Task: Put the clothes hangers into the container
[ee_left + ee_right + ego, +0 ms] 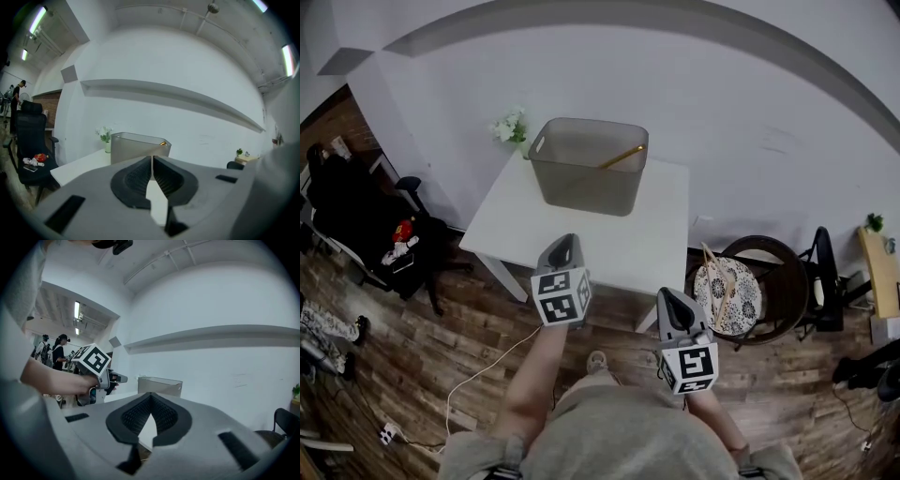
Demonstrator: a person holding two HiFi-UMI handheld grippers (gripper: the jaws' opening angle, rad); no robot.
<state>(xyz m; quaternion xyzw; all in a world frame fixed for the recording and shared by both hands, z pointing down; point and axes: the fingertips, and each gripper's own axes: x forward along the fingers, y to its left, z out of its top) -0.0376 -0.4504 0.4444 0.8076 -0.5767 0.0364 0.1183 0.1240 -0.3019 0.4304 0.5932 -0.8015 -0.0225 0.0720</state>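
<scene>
A grey see-through container [586,167] stands at the back of the white table [647,234], and one wooden hanger [622,157] leans inside it. Another wooden hanger [720,284] lies on the patterned cushion of a round chair [778,281] to the table's right. My left gripper [567,244] hovers over the table's front edge, shut and holding nothing. My right gripper [669,300] is just off the front right corner, also shut and holding nothing. In the left gripper view the container [139,146] is straight ahead past the shut left gripper [152,161]. In the right gripper view the container [159,385] stands beyond the shut right gripper [150,399].
A small vase of white flowers [510,127] stands at the table's back left corner. A black office chair [356,211] with small items on it is to the left, and a cable [478,375] runs over the wooden floor. People stand far off at the left [58,352].
</scene>
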